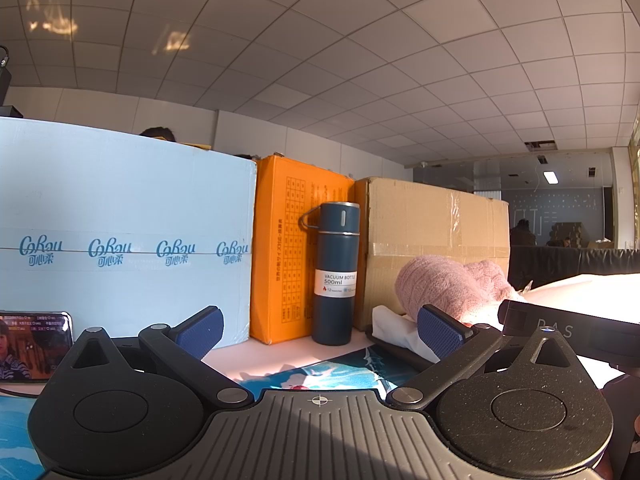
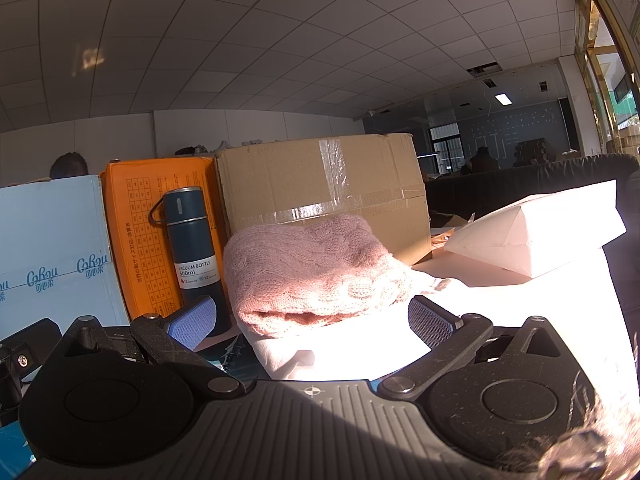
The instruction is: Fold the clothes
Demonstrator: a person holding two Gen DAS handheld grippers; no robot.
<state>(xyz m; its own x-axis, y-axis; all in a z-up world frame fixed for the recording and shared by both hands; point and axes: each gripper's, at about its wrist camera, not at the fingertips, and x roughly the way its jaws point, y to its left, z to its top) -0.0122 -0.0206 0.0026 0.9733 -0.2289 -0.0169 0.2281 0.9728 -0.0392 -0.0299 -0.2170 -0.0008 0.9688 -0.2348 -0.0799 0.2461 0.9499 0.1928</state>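
A folded pink knitted sweater lies on a white garment in front of a brown carton; in the left wrist view the sweater is at the right. My right gripper stands open just before the sweater's near edge, nothing between its blue-padded fingers. My left gripper is open too, low over the table to the left of the pile, pointing at a dark blue vacuum bottle. The right gripper's black body shows at the right of the left wrist view.
Along the back stand a light blue carton, an orange box and a taped brown carton. A phone leans at the far left. A white folded paper bag lies at the right. A blue printed mat covers the table.
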